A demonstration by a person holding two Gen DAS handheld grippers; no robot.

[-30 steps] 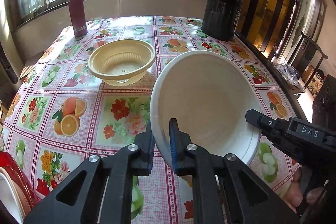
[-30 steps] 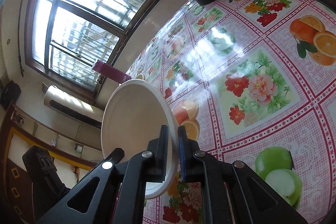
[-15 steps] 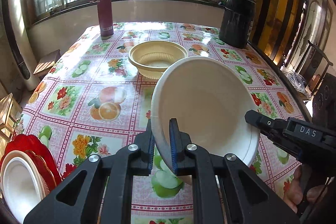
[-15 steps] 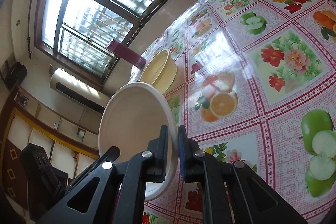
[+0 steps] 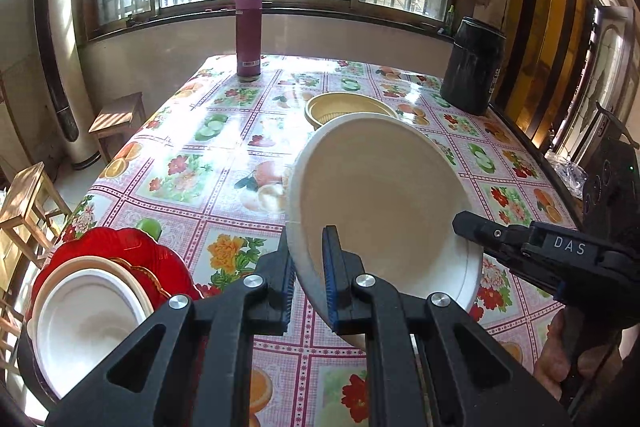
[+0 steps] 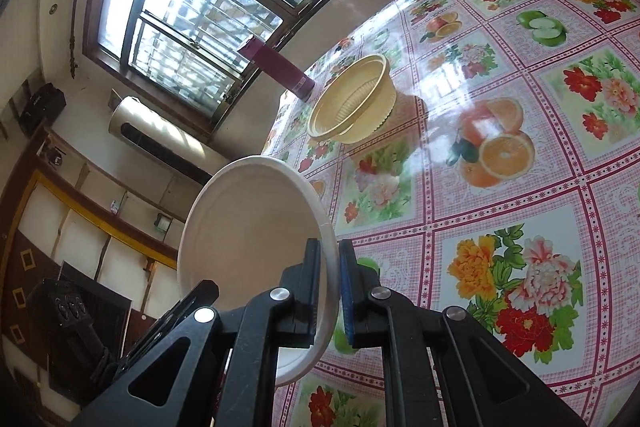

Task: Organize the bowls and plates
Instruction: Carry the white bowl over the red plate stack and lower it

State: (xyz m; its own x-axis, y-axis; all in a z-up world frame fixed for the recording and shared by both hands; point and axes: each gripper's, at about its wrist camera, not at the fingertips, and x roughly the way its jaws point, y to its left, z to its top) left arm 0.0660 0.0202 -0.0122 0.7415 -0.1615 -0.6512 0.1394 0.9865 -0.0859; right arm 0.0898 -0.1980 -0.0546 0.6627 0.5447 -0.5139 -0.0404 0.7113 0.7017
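A large white bowl (image 5: 384, 195) hangs tilted above the flowered tablecloth (image 5: 208, 163), held by both grippers. My left gripper (image 5: 308, 275) is shut on its near left rim. My right gripper (image 6: 330, 291) is shut on the opposite rim of the same bowl (image 6: 256, 235), and its fingers (image 5: 472, 227) show at the bowl's right side in the left wrist view. A yellow ribbed bowl (image 5: 344, 109) (image 6: 352, 107) stands farther back on the table. At the near left corner sits a stack with a red plate (image 5: 132, 251) and a white bowl (image 5: 84, 327) on top.
A maroon flask (image 5: 248, 35) stands at the far edge by the window, and a black canister (image 5: 472, 67) at the far right corner. Wooden stools (image 5: 116, 115) (image 5: 24, 195) stand left of the table. A hand (image 5: 560, 355) holds the right gripper.
Both grippers, still clamped on the white bowl, pulled back toward the table's near left. The yellow bowl now lies farther off, and the red and white stack has come fully into view.
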